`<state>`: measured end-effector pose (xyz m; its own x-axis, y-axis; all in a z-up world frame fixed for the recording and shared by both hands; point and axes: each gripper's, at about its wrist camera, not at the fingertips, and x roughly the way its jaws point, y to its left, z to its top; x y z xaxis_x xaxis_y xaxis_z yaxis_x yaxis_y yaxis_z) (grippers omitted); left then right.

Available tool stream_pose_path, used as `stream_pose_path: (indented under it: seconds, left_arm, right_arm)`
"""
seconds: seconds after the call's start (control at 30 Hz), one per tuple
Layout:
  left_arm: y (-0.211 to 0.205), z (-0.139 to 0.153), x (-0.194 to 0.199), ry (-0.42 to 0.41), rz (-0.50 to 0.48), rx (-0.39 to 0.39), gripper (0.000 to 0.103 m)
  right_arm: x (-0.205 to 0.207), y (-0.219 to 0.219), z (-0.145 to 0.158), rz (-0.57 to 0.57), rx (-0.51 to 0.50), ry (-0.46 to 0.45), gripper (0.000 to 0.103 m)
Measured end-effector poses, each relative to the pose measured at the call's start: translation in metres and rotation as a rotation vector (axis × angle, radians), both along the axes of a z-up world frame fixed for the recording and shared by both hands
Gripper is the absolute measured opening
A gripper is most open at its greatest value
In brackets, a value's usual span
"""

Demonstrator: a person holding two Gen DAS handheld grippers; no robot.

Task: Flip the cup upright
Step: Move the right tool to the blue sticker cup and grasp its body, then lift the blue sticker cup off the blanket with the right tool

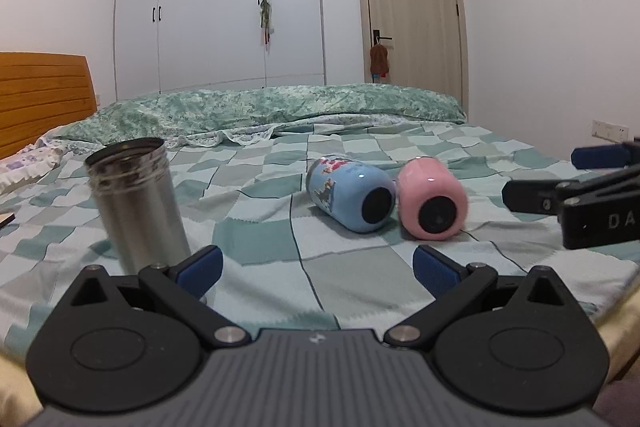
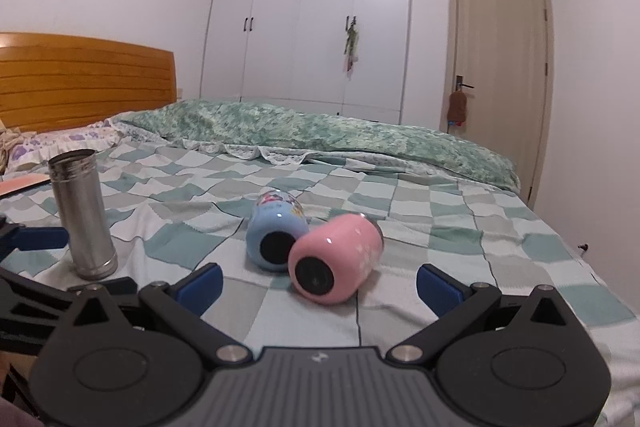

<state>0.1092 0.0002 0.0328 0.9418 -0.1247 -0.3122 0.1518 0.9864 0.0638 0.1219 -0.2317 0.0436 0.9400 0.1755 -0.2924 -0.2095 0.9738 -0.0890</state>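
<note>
Right now we are looking at two cups lying on their sides on the bed (image 2: 460, 227): a pink cup (image 2: 335, 259) and a blue printed cup (image 2: 274, 233), dark bases turned toward us, flanks touching. A steel flask (image 2: 82, 215) is already standing upright, well apart to our left, close beside the left tool.

We are holding the right tool (image 2: 318, 285) released, its blue pads spread wide with nothing between them, hovering just short of the pink cup. The left tool (image 1: 318, 267) is likewise spread open and empty, facing the gap between flask and cups.

What is worrying us is the surface. The checked quilt (image 1: 260, 239) is soft and rumpled, so either cup is likely sitting loose and ready to roll. Because the two are leaning together, nudging the pink one with a pad is likely to set the blue one rolling, possibly farther out of reach. Both bodies look smooth and glossy, so a grip taken off-centre on the round flank may be slipping as we rotate it. Setting a cup down on yielding fabric is another risk: a narrow base may be tipping straight back over unless we press it flat. On the other side, swinging the left tool carelessly could be knocking the tall flask, which looks top-heavy on this bedding.
</note>
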Motion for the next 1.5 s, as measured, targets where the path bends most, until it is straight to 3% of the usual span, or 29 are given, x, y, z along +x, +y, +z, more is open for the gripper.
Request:
stream_pose_path:
  seconds: [0.17,0.6,0.87,1.1,1.2,1.5]
  left_arm:
    - [0.004,-0.002,0.034,0.021,-0.014,0.017,0.103]
    - [0.019,-0.012,0.131,0.061,-0.168,0.132,0.103]
    - [0.047,-0.018,0.194,0.141,-0.309,0.100,0.103]
    - [0.053,-0.011,0.231,0.140,-0.404,0.113,0.103]
    - [0.052,-0.018,0.244,0.159,-0.399,0.140,0.103]
    - [0.059,-0.036,0.257,0.241,-0.404,0.118,0.103]
  right_arm:
    - [0.035,0.012,0.009,0.023,-0.021,0.032,0.103]
    - [0.145,0.056,0.021,0.064,-0.089,0.122,0.103]
    - [0.215,0.092,0.007,0.063,-0.132,0.208,0.101]
    - [0.250,0.109,-0.004,0.040,-0.154,0.273,0.098]
    - [0.262,0.113,-0.006,0.022,-0.173,0.298,0.097]
    - [0.286,0.119,-0.013,0.005,-0.197,0.408,0.096]
